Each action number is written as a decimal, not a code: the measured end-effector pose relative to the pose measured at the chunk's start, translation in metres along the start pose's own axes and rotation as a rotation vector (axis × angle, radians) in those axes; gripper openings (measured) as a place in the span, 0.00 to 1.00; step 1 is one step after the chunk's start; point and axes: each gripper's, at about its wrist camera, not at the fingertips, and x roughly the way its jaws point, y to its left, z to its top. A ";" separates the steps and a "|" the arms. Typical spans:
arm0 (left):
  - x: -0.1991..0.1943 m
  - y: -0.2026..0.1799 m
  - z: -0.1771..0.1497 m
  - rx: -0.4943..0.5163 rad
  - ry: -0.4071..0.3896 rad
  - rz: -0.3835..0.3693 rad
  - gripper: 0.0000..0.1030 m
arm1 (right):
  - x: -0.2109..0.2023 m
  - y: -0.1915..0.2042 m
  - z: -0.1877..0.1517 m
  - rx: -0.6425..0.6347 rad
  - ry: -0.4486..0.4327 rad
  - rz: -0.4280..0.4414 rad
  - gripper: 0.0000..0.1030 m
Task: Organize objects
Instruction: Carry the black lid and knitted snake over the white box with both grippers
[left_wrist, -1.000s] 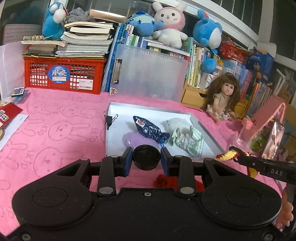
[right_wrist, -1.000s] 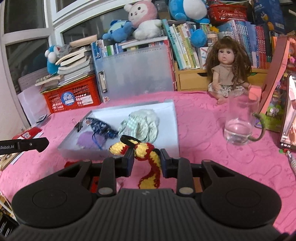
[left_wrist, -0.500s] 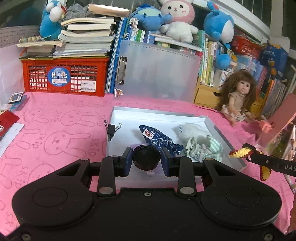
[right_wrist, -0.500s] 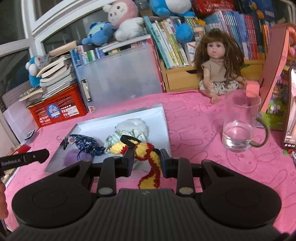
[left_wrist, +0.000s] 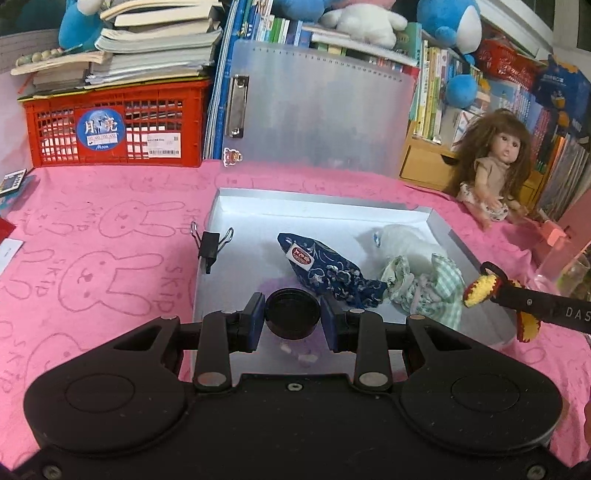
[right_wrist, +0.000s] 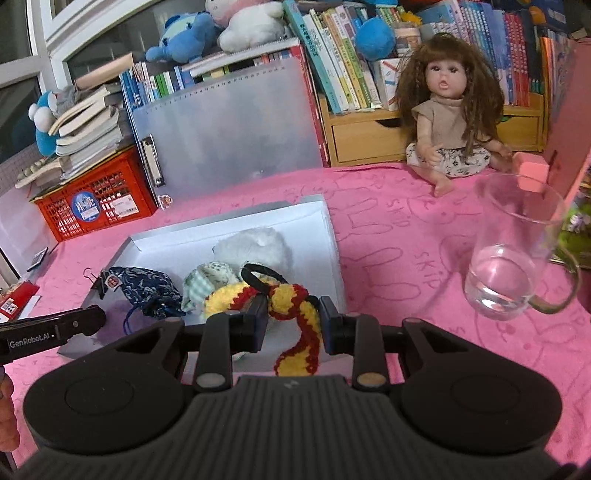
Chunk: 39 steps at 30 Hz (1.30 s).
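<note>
You are mid-carry, both loads poised over the near end of the white box (left_wrist: 317, 206) on the pink worktop (left_wrist: 110, 229). Your left gripper (left_wrist: 293, 316) has its jaws clenched on a small round black lid (left_wrist: 292, 312); your right gripper (right_wrist: 290, 322) grips a red-and-yellow crocheted hair tie (right_wrist: 291, 306) with a black elastic loop, its tail dangling. Next, I'd judge, lower each inside the box, beside the blue pouch (left_wrist: 328, 271) and checked pouch (left_wrist: 424, 288), then release.
</note>
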 end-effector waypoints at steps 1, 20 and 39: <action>0.004 0.000 0.001 -0.001 0.002 0.002 0.30 | 0.004 0.000 0.000 0.002 0.006 -0.001 0.32; 0.041 -0.006 0.008 0.004 -0.009 0.013 0.30 | 0.047 -0.006 -0.003 0.055 0.068 0.029 0.32; 0.047 -0.011 0.005 0.035 -0.003 0.040 0.30 | 0.051 0.006 -0.008 -0.016 0.082 0.018 0.48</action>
